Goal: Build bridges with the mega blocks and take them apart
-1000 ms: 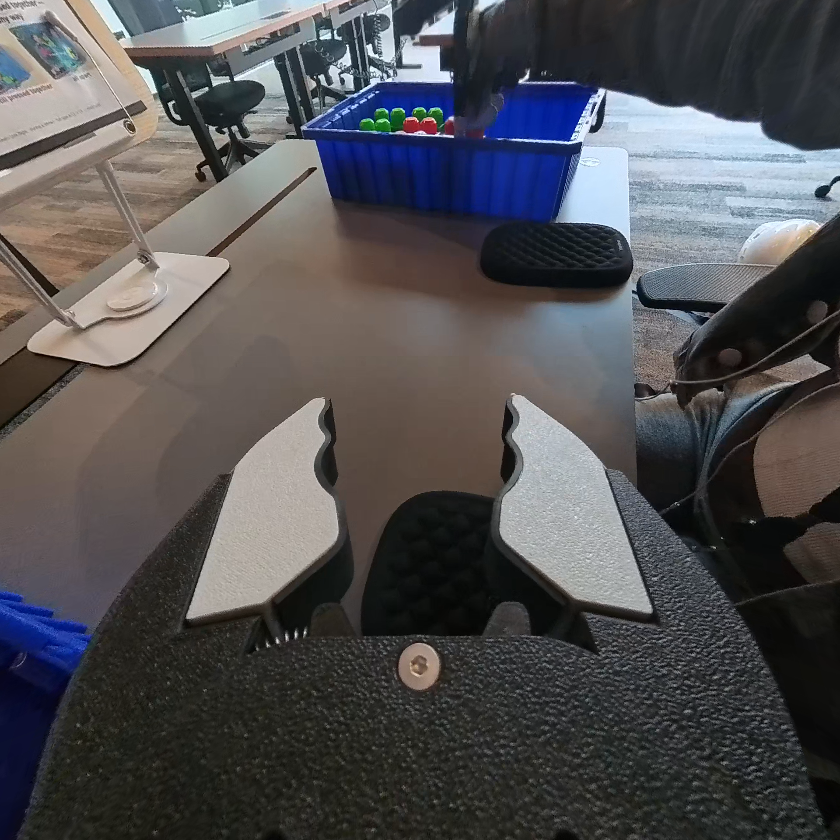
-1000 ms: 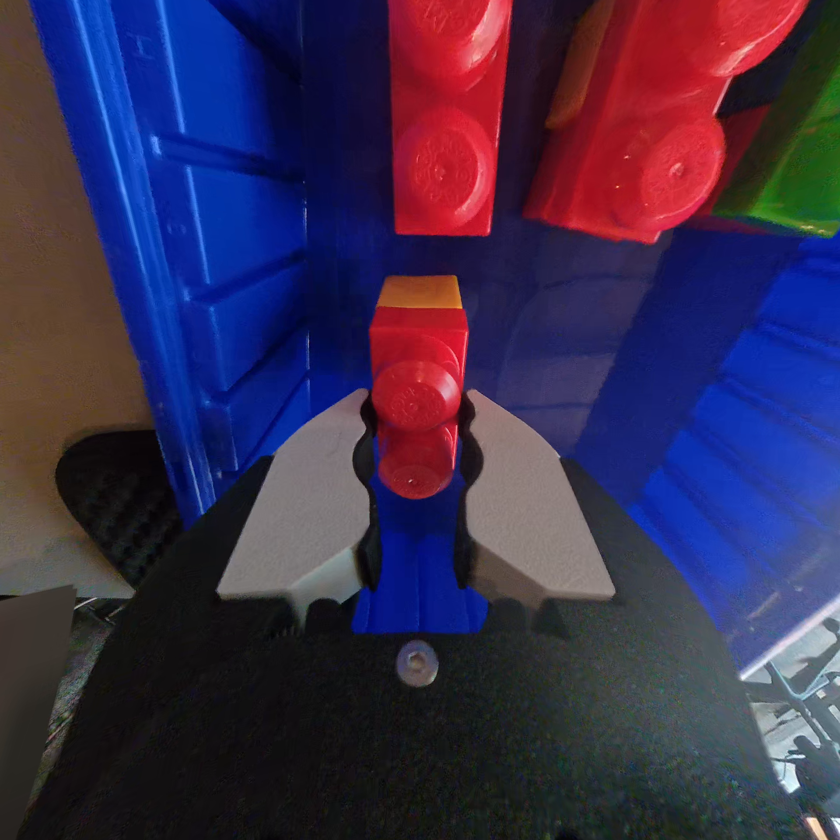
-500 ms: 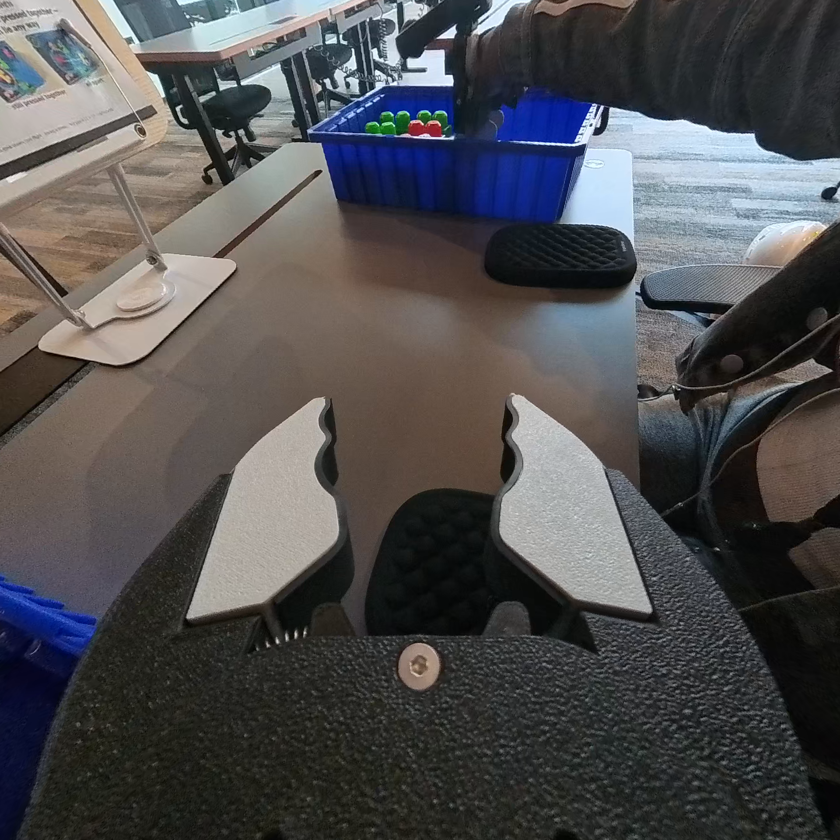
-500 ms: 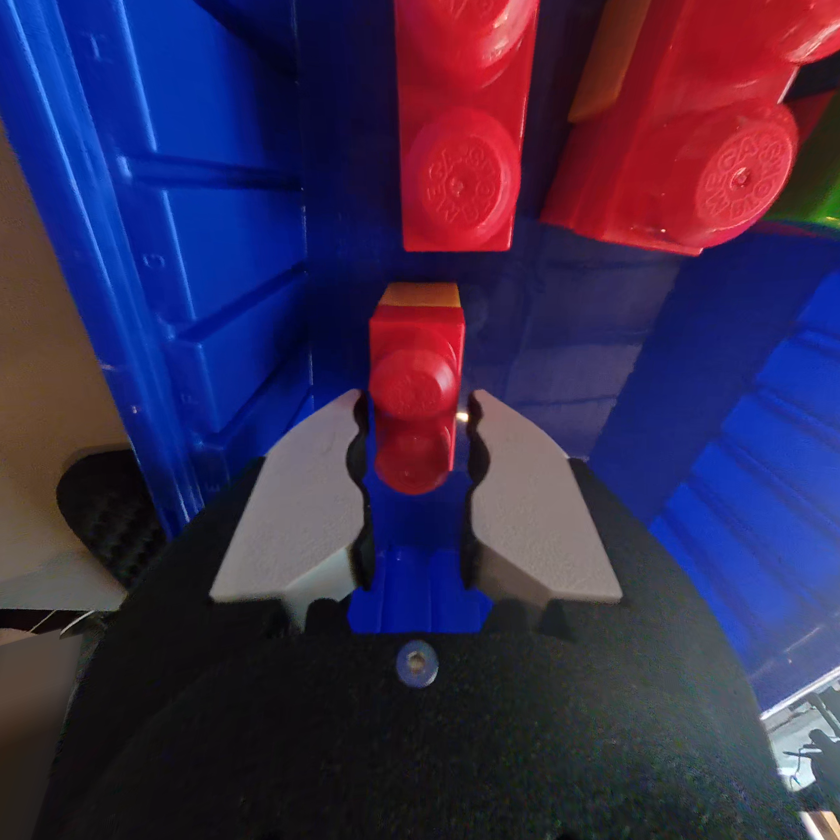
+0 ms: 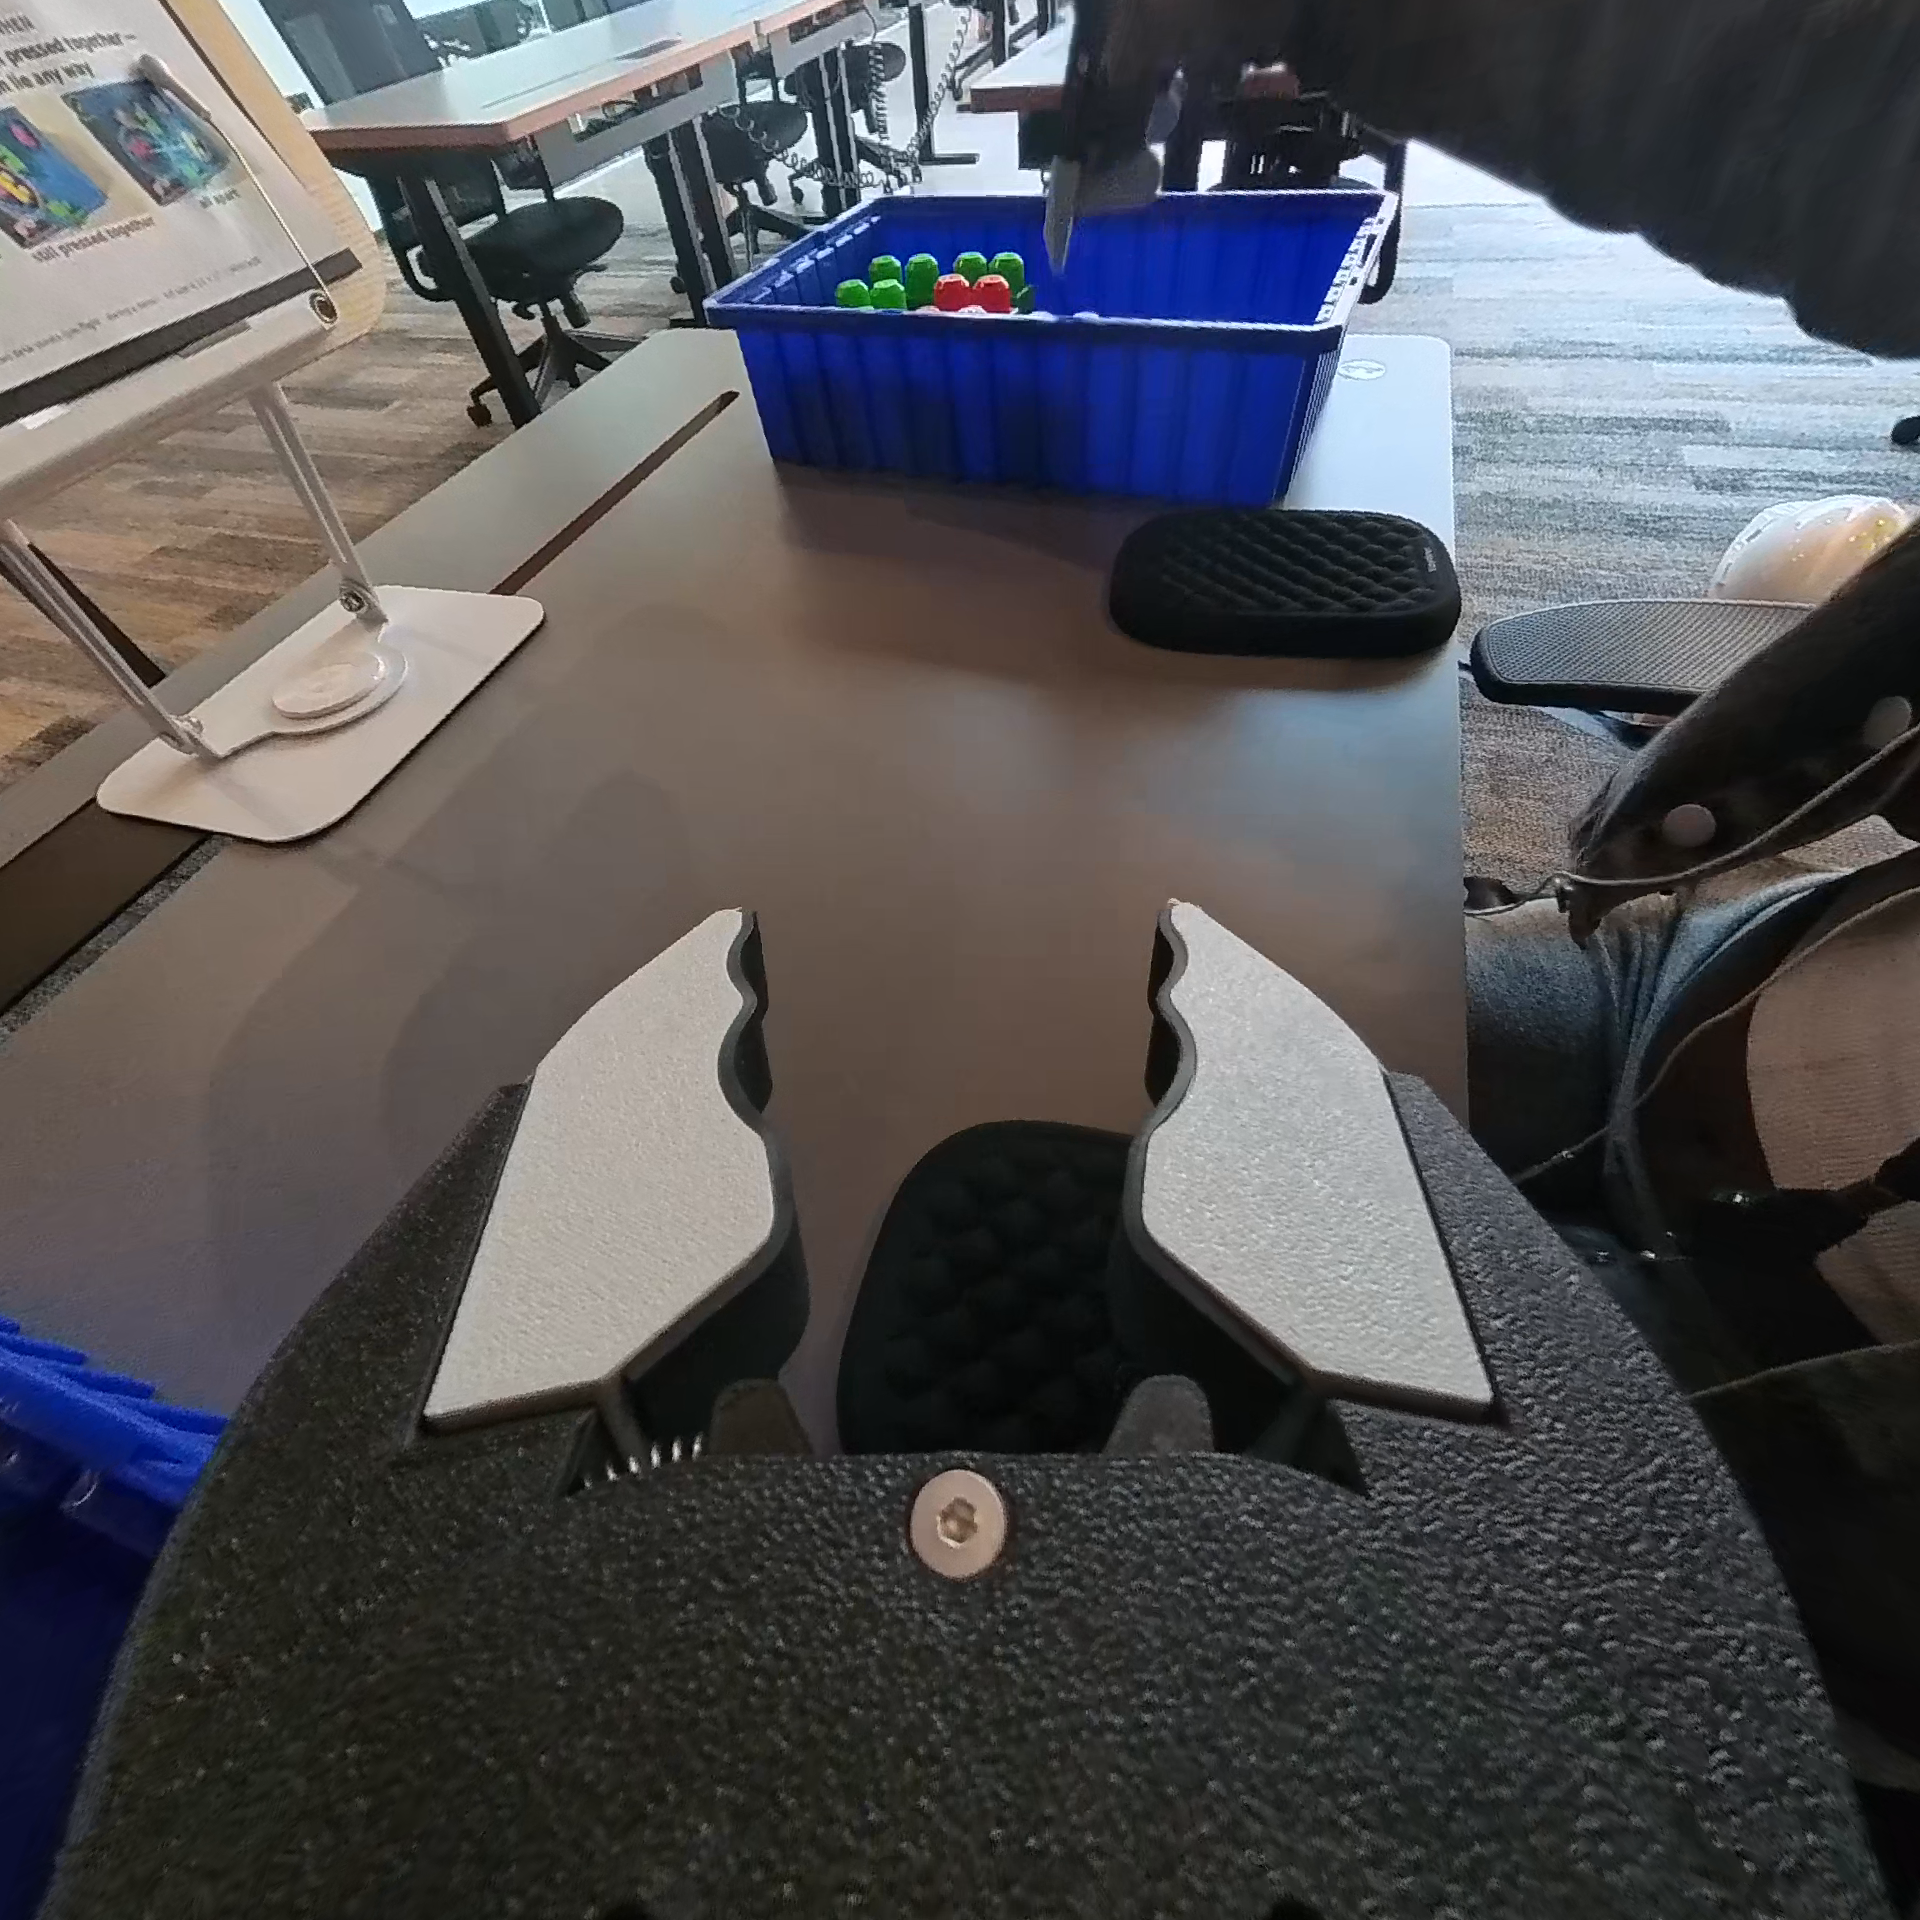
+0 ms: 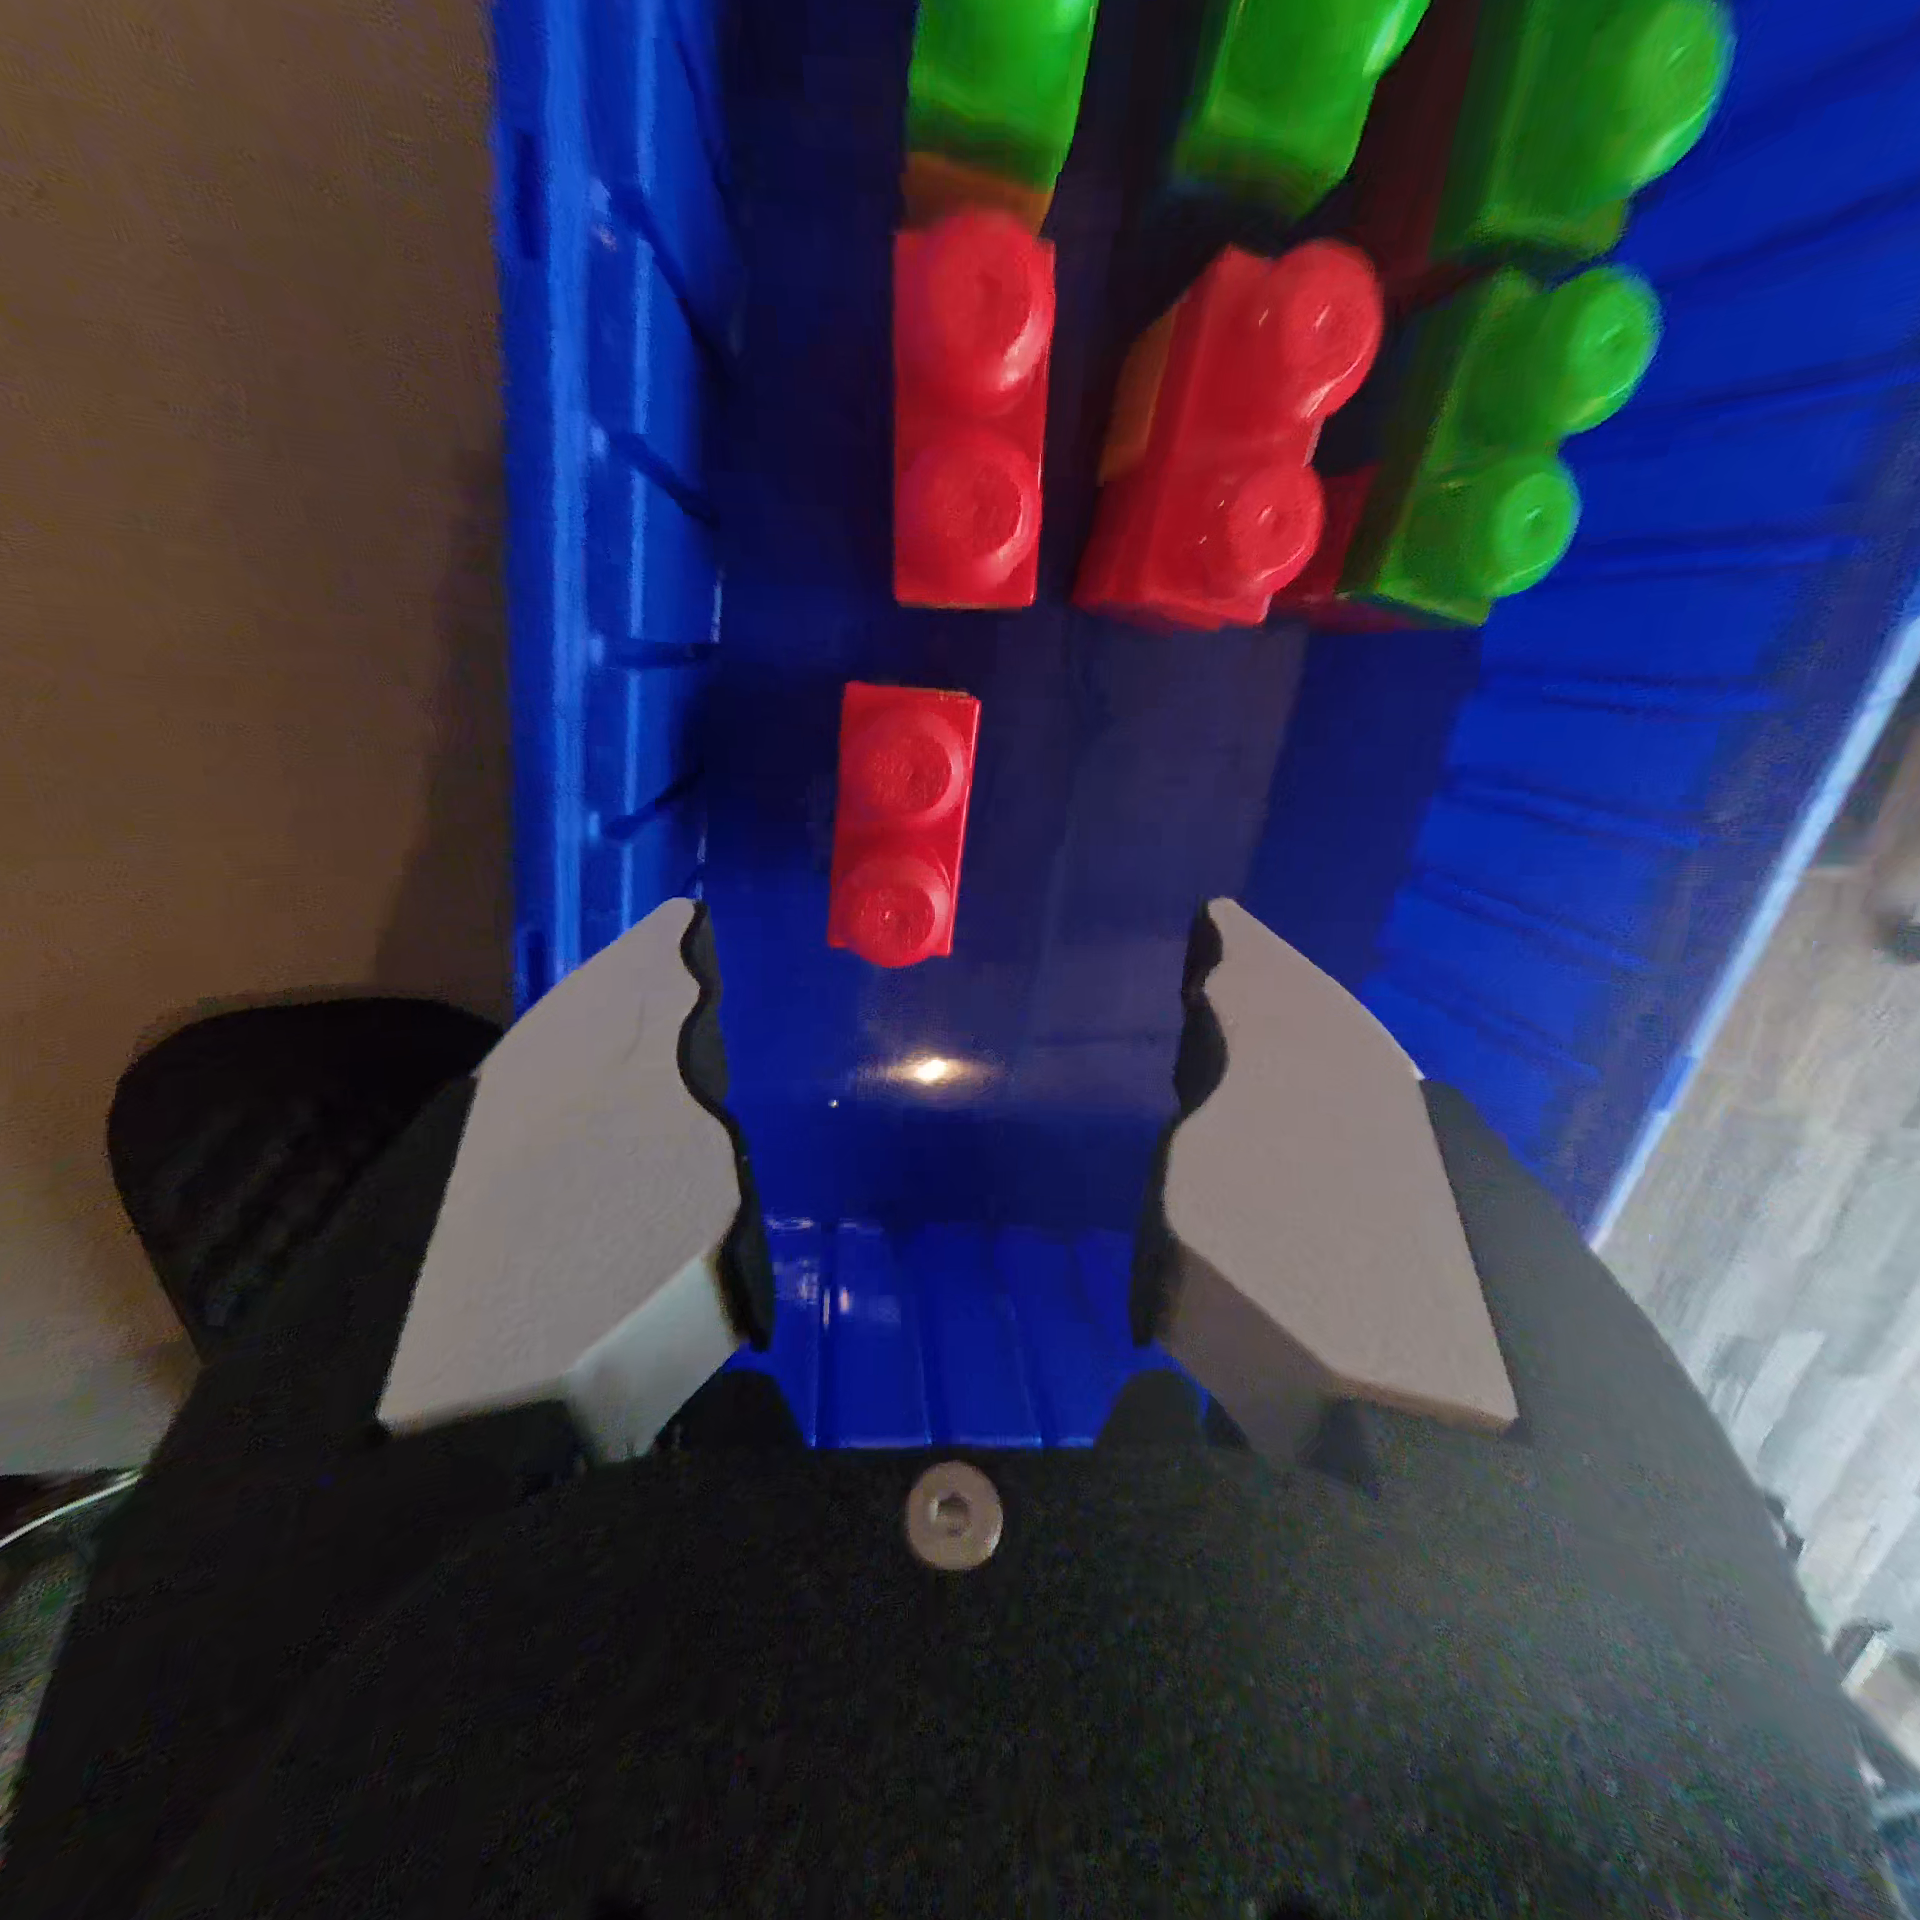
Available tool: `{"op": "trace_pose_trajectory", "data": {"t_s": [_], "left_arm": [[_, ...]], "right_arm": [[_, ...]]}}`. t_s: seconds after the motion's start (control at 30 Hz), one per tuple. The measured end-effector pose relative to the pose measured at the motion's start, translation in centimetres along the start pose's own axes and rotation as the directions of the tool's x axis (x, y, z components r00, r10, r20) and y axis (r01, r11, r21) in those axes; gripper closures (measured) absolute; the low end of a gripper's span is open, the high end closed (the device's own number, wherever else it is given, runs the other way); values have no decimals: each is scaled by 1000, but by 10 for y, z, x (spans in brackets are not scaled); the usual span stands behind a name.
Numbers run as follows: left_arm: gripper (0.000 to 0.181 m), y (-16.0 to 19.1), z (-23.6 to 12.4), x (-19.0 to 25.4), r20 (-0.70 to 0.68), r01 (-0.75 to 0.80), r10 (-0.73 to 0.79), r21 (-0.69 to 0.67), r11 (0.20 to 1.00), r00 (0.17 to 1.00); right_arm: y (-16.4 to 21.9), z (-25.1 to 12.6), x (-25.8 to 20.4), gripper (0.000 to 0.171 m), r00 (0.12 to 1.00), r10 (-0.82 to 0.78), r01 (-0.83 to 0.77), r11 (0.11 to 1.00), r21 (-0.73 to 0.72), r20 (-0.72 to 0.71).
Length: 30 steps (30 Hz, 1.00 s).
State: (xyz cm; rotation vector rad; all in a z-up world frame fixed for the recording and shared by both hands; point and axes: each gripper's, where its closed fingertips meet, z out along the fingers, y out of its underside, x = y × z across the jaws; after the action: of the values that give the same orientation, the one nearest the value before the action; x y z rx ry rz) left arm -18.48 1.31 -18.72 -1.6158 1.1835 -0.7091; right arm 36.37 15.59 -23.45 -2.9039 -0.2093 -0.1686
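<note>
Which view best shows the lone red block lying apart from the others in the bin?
The right wrist view: the lone red block lies unobstructed on the blue bin floor. In the left wrist view, the bin wall hides it.

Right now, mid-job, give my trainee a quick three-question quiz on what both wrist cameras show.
1. True or false: the right gripper is shut on the lone red block.
2. Which container holds the red and green blocks? A) blue bin B) white stand C) black pad
3. Fill in: the left gripper is open above the ____.

Key: 1 false, it is open, the block lying ahead of its fingertips. 2 A. 3 table.
</note>
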Motion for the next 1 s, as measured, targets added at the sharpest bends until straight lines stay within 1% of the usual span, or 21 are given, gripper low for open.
{"op": "trace_pose_trajectory", "data": {"t_s": [0.07, 0.13, 0.2, 0.3, 0.33, 0.37, 0.43, 0.5, 0.57, 0.6, 0.63, 0.67, 0.7, 0.77, 0.83, 0.9, 1.0], "left_arm": [[110, 0, 1, -1, 4, 0, 0, 1, 1000, 1000], [110, 0, 1, -2, 10, 2, -2, 4, 1000, 1000], [110, 0, 1, -3, 13, 8, -8, 9, 1000, 1000], [109, -3, 0, -8, 41, 21, -22, 30, 999, 999], [109, -6, -1, -11, 57, 22, -25, 54, 998, 998], [113, -10, -3, -13, 67, 20, -26, 91, 996, 997], [120, -24, -10, -15, 75, 31, -47, 197, 980, 996], [123, -38, -21, -20, 71, 78, -104, 310, 947, 992], [132, -51, -35, -22, 49, 107, -140, 420, 901, 989], [135, -58, -43, -21, 37, 99, -132, 476, 874, 991], [138, -65, -52, -18, 33, 62, -94, 532, 844, 995], [142, -70, -59, -17, 53, 23, -63, 567, 824, 997], [141, -72, -65, -20, 96, -8, -58, 577, 817, 994], [142, -70, -73, -25, 174, -56, -49, 549, 834, 984], [144, -68, -81, -28, 222, -86, -35, 512, 854, 974], [144, -68, -95, -35, 276, -101, -49, 503, 858, 960], [155, -69, -121, -47, 321, -101, -73, 493, 864, 944]], "right_arm": [[-9, -24, -4, 89, 999, -28, 30, 993, 112, -21], [-17, -52, -13, 90, 998, -63, 68, 967, 245, -27], [-23, -79, -29, 90, 995, -102, 102, 922, 374, -19], [-25, -116, -54, 87, 988, -155, 131, 831, 540, -1], [-24, -126, -62, 87, 986, -166, 138, 800, 584, -6], [-23, -136, -68, 87, 985, -173, 144, 767, 625, -15], [-20, -154, -83, 86, 980, -195, 161, 695, 700, -32], [-16, -166, -98, 85, 975, -218, 168, 633, 756, -35], [-12, -173, -112, 84, 969, -242, 179, 583, 793, -40], [-10, -175, -119, 84, 965, -258, 187, 561, 806, -45], [-8, -175, -127, 84, 960, -276, 198, 542, 817, -49], [-6, -174, -133, 84, 955, -293, 206, 528, 824, -51], [-4, -173, -139, 85, 950, -308, 212, 516, 830, -52], [-3, -173, -149, 85, 943, -329, 217, 479, 851, -55], [-2, -176, -158, 83, 935, -353, 202, 439, 876, -39], [-2, -182, -167, 83, 927, -374, 185, 387, 903, -29], [-1, -196, -180, 86, 908, -418, 154, 286, 946, -21]]}}
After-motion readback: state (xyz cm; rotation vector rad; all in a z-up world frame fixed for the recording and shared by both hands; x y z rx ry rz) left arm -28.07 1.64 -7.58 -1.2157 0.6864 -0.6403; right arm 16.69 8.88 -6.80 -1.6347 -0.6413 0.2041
